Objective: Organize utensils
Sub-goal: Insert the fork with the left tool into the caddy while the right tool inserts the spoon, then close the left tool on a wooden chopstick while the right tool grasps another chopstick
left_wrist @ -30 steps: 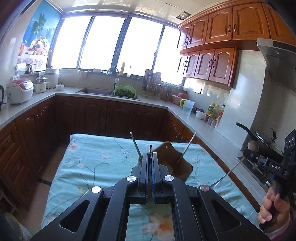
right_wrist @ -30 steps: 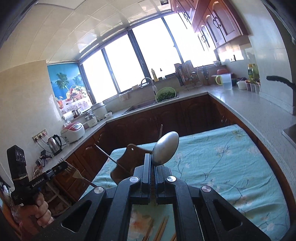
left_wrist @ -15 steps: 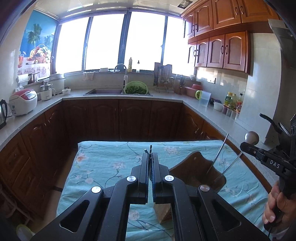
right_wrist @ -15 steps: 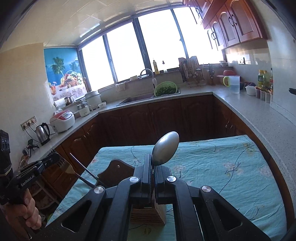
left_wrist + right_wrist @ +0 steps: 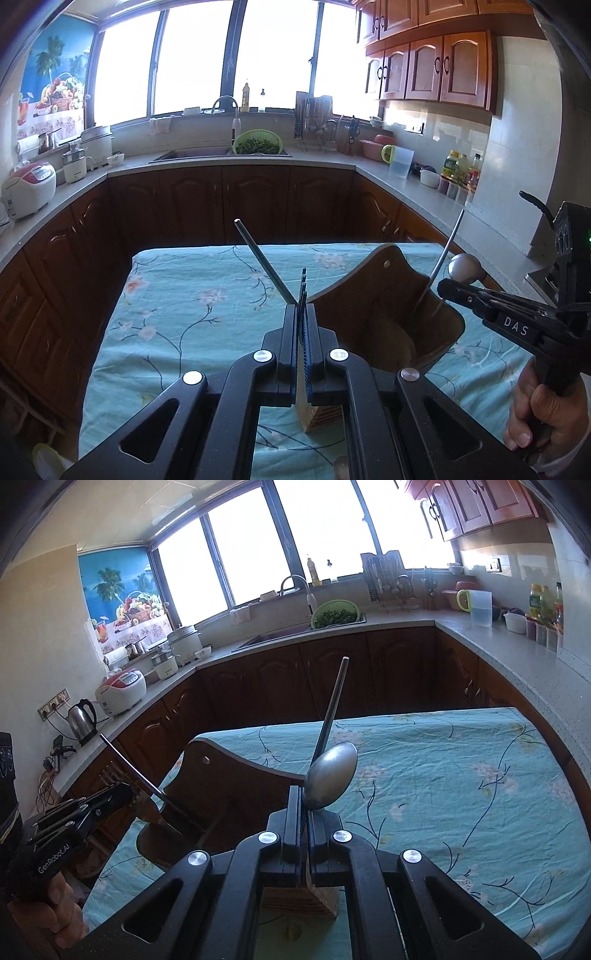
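A surface under a turquoise cloth printed with flowering branches fills the middle of a kitchen lined with dark wood cabinets and a pale countertop. On the cloth stands a brown wooden holder with a tall curved back and a small hole near its top; it sits toward the right in the left wrist view and toward the left in the right wrist view. Two thin metal handles lean out of it, one to each side. A pale wooden block lies on the cloth just beyond the tongs.

The right tongs are clamped on a metal spoon, its bowl standing up above the tips with its back toward the camera, over the cloth just beside the holder. A hand grips their handle. The left tongs are clamped on a fork, its tines showing edge-on above the tips in their own view; the fork hovers at the holder's near left edge.
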